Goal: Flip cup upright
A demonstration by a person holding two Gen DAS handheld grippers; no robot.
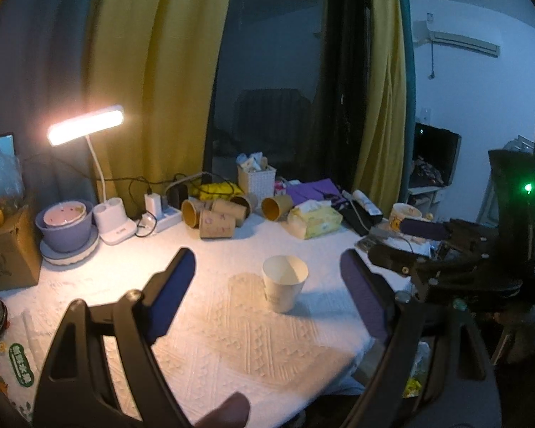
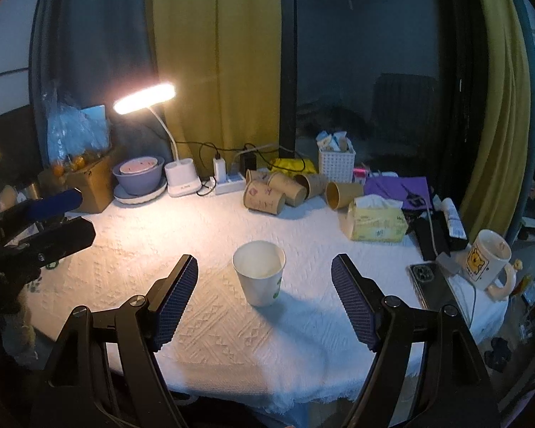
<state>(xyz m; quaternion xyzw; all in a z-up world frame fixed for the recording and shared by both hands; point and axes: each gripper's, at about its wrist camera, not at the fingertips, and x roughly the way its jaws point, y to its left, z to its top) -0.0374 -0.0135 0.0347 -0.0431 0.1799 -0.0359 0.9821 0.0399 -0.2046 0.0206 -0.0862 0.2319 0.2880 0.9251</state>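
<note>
- Paper cup (image 2: 259, 273) stands upright, mouth up, mid-table on the white cloth (image 2: 203, 321); task appears complete.
- Left gripper (image 1: 267, 289) and right gripper (image 2: 264, 292): both spread wide, empty.
- Cup probably light, thin-walled, crushable; grip mid-wall gently.

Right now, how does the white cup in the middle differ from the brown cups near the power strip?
The white cup stands upright with its mouth up; the brown cups lie on their sides. The white cup stands alone in the middle of the cloth, between the open fingers; the brown cups lie clustered at the back. All look like paper cups.
</note>
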